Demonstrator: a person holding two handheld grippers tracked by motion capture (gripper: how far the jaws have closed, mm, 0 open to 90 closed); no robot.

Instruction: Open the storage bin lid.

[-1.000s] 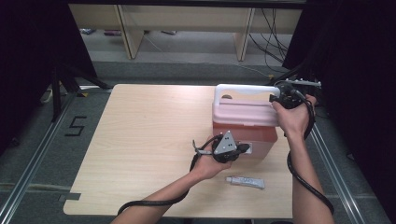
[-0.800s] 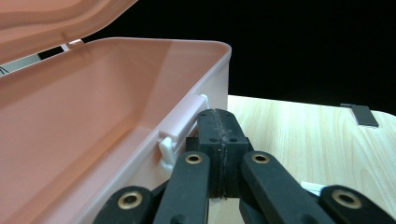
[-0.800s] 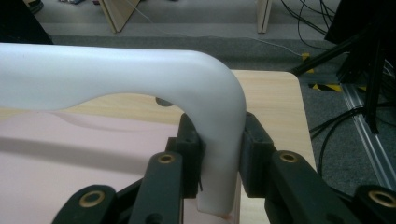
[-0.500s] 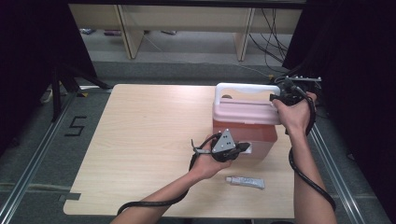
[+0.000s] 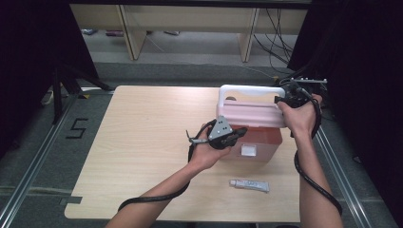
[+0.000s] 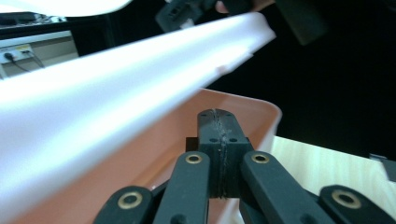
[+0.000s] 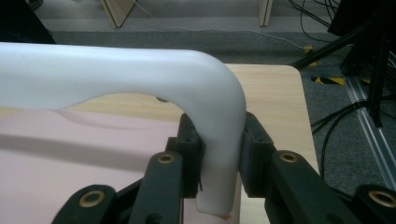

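Observation:
A salmon-red box stands at the table's right side, its pale pink lid tipped up at the front. My right gripper is shut on the right end of the white handle; the right gripper view shows both pads pinching the handle at its bend, with my right gripper over the lid. My left gripper is at the lid's front edge, jaws shut with nothing between them. In the left gripper view my left gripper points into the gap between the raised lid and the box rim.
A small white tube lies on the wooden table in front of the box, near the front edge. Cables run along the floor at the right. Shelving legs stand beyond the table's far edge.
The left gripper has risen at the box's front and the lid's front edge has lifted with it. The right gripper has stayed clamped on the handle.

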